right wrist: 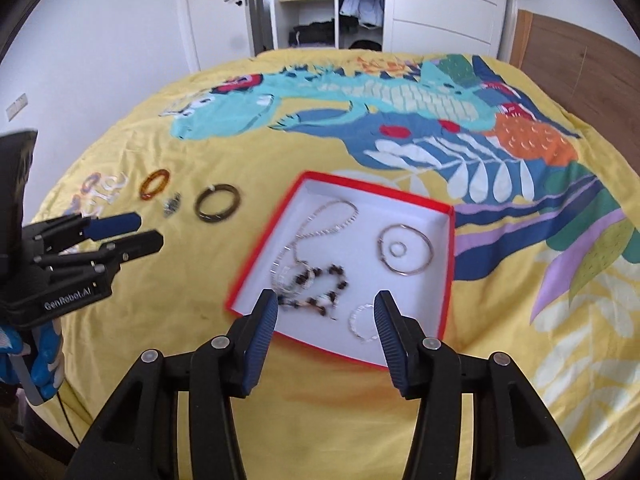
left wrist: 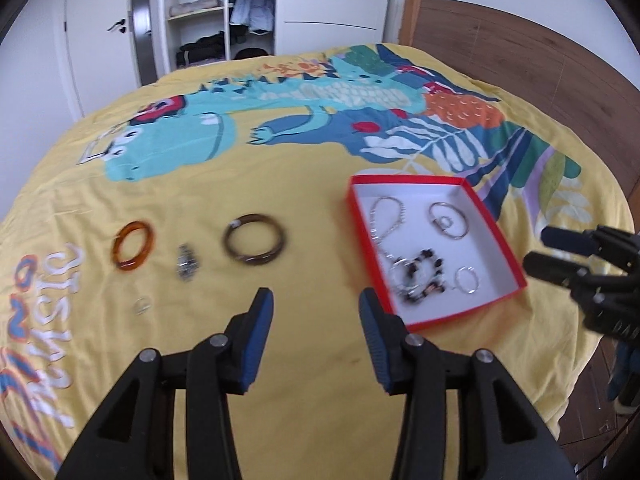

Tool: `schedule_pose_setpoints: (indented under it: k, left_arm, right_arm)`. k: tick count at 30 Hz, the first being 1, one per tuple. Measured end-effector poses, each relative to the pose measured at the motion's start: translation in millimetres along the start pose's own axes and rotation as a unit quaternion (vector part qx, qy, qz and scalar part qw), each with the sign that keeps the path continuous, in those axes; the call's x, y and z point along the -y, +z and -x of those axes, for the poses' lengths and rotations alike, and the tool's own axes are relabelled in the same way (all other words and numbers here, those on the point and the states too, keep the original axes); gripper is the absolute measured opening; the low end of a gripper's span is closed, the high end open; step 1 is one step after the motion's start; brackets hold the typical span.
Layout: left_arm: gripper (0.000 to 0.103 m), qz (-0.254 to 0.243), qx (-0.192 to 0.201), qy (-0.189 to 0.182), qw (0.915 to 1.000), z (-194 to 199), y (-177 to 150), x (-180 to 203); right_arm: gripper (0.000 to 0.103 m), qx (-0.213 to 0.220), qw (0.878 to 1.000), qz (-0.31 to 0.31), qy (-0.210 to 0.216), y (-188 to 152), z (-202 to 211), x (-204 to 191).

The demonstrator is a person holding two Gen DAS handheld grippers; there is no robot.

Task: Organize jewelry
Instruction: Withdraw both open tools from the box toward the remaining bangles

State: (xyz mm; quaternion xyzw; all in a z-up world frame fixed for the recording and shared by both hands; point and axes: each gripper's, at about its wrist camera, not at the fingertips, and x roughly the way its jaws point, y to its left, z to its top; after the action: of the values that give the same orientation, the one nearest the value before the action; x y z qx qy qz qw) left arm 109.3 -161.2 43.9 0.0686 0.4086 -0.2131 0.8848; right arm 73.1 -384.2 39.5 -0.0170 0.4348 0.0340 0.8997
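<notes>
A red-rimmed white box (left wrist: 496,236) (right wrist: 450,240) lies on the yellow bedspread and holds a silver chain (left wrist: 387,216) (right wrist: 320,220), a large silver hoop (left wrist: 448,220) (right wrist: 406,252), a dark beaded bracelet (left wrist: 420,276) (right wrist: 316,288) and a small silver ring (left wrist: 467,280) (right wrist: 362,322). Left of the box lie a brown bangle (left wrist: 255,244) (right wrist: 217,202), an orange bangle (left wrist: 133,249) (right wrist: 155,184), a small metallic piece (left wrist: 186,267) (right wrist: 172,204) and a clear ring (left wrist: 143,305). My left gripper (left wrist: 316,312) (right wrist: 136,232) hovers open and empty over bare cloth. My right gripper (right wrist: 326,312) (left wrist: 536,250) is open and empty above the box's near edge.
The bedspread (left wrist: 304,184) carries a large dinosaur print. A wooden headboard (left wrist: 520,64) rises at the right. An open wardrobe with shelves and hanging clothes (left wrist: 224,12) and a white door (right wrist: 216,12) stand beyond the bed. A blue-gloved hand (right wrist: 40,364) holds the left gripper.
</notes>
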Motion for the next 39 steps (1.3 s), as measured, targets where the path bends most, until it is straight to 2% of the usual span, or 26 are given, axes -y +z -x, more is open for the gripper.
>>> schedule_pose_setpoints:
  k: [10,18,22,28,39]
  left_arm:
    - [0.044,0.047,0.017,0.066,0.9966,50,-42,-98]
    - [0.044,0.091,0.014,0.099,0.9909,50,-65,-153]
    - [0.044,0.114,0.009,0.088,0.9895,34,-72,-170]
    - [0.044,0.128,-0.006,0.06,0.9899,-6,-69,-175]
    - [0.044,0.114,-0.042,0.037,0.9919,-90,-51,-189]
  right_arm:
    - [0.05,0.023,0.998,0.019,0.048,9,11,-80]
    - [0.05,0.009,0.996,0.037,0.08,13,-16,-123]
    - [0.05,-0.003,0.995,0.038,0.093,14,-38,-135]
    - [0.05,-0.022,0.992,0.033,0.121,23,-88,-149]
    - [0.048,-0.054,0.984,0.034,0.165,36,-175,-169]
